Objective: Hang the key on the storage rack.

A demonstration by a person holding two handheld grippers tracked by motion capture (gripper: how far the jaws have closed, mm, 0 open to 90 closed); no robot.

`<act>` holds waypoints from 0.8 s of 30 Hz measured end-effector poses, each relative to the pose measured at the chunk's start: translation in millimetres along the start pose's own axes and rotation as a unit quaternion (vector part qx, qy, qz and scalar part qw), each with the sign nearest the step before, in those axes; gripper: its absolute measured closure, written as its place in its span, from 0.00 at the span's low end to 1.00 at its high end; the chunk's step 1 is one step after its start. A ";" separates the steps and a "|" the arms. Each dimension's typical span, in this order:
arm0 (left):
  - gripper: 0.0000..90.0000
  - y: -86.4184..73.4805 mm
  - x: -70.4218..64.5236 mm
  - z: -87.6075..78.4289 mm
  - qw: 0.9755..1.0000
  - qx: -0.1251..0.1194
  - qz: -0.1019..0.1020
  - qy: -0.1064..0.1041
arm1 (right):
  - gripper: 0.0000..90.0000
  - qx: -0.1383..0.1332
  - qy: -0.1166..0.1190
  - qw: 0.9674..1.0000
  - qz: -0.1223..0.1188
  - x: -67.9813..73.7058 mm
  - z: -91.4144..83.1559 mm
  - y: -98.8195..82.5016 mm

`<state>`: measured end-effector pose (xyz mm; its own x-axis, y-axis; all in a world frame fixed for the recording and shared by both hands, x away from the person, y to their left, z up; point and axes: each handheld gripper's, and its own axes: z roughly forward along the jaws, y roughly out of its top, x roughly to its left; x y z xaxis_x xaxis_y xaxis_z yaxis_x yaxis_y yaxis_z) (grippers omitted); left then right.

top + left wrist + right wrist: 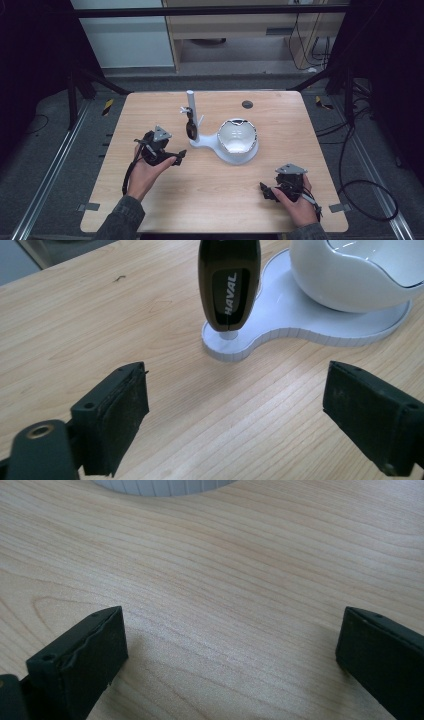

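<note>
table [150, 200]: light wood | floor [50, 150]: grey carpet | cabinet [240, 25]: wooden, behind

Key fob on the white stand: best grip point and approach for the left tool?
Grip the key fob across its narrow sides at mid-body, coming level from the left tool side. It hangs upright on the stand, broad logo face toward the open jaws, lower end just above the base.

Lab-like recording booth: black frame [210, 10], floor rails [47, 175], trailing cables [360, 185].
</note>
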<state>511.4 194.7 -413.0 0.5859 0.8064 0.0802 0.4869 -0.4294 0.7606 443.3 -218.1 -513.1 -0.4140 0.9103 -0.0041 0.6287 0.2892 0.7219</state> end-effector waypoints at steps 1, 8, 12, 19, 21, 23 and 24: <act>0.10 -1.4 0.9 -1.2 1.000 0.001 0.001 0.000 | 0.00 0.000 0.000 1.000 0.000 0.0 0.0 0.0; 0.06 -18.4 6.2 -3.1 1.000 0.017 0.007 -0.004 | 0.01 0.000 0.000 1.000 0.000 0.1 -0.1 -0.1; 0.06 -31.3 12.5 -3.1 1.000 0.030 0.010 0.000 | 0.01 0.000 0.000 1.000 0.000 0.2 -0.1 -0.1; 0.08 -53.6 24.1 -8.2 0.999 0.035 0.000 0.035 | 0.01 0.000 0.000 1.000 0.000 0.2 -0.1 -0.1; 0.08 -61.7 28.7 -9.7 0.999 0.033 -0.015 0.032 | 0.01 0.000 0.000 1.000 0.000 0.2 -0.1 -0.1; 0.08 -69.8 31.9 -9.7 0.999 0.035 -0.022 0.031 | 0.01 0.000 0.000 1.000 0.000 0.2 -0.1 -0.1; 0.08 -74.3 33.5 -9.6 0.998 0.039 -0.023 0.032 | 0.01 0.000 0.000 1.000 0.000 0.2 -0.1 -0.1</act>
<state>488.7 257.6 -460.6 0.5197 0.8497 0.0889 0.5635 -0.4192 0.7119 443.1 -218.0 -513.1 -0.4136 0.9105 -0.0038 0.6292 0.2889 0.7216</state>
